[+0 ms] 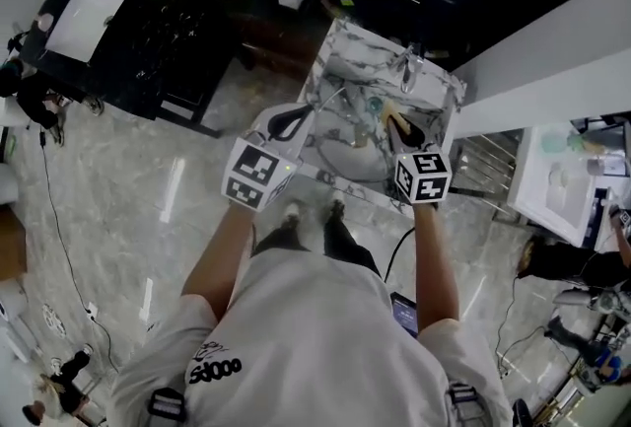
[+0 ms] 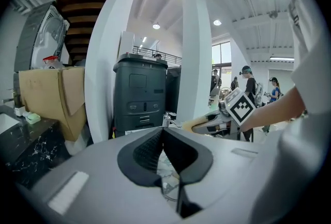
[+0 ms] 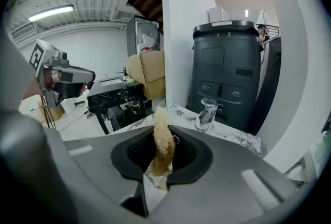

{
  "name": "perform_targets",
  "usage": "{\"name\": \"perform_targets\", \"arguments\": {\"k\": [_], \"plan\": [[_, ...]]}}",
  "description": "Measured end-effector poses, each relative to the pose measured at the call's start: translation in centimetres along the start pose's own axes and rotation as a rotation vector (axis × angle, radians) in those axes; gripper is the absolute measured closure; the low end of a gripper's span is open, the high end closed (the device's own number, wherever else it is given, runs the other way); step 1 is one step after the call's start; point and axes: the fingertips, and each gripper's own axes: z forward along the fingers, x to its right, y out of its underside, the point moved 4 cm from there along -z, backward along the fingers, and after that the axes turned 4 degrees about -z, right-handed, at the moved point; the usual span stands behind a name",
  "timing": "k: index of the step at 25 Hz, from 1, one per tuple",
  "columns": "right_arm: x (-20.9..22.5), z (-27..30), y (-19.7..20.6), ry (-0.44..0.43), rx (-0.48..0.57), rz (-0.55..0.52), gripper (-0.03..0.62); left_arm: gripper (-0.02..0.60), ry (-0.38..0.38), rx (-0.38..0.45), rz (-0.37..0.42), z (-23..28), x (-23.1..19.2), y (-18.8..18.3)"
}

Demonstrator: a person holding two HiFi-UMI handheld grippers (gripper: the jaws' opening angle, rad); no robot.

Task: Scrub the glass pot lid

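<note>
Person's arms [image 1: 434, 257] reached forward from a white shirt. Left tool [image 1: 294, 122] had its jaws pressed together, seemingly on the rim of the glass pot lid [image 1: 347, 151], which sat between both tools over the marble desk [image 1: 333, 45]. Right tool [image 1: 399, 127], just beside the lid, pinched a tan scrubber [image 1: 386, 107]. Beyond them stood the faucet [image 1: 409, 68].
</note>
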Motion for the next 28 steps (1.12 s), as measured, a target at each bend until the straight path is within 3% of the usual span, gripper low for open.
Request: {"name": "perform_targets", "arguments": {"k": [12,28], "plan": [[4.1,8.7,6.6,-0.06,-0.098,0.09,0.546,0.571,-0.1,-0.035,-0.029,6.3,0.2,2.4],[5.7,15.5,9.2,-0.123,-0.177,0.039,0.546,0.571,-0.232,-0.113,-0.101,10.6,-2.0,7.6]]}}
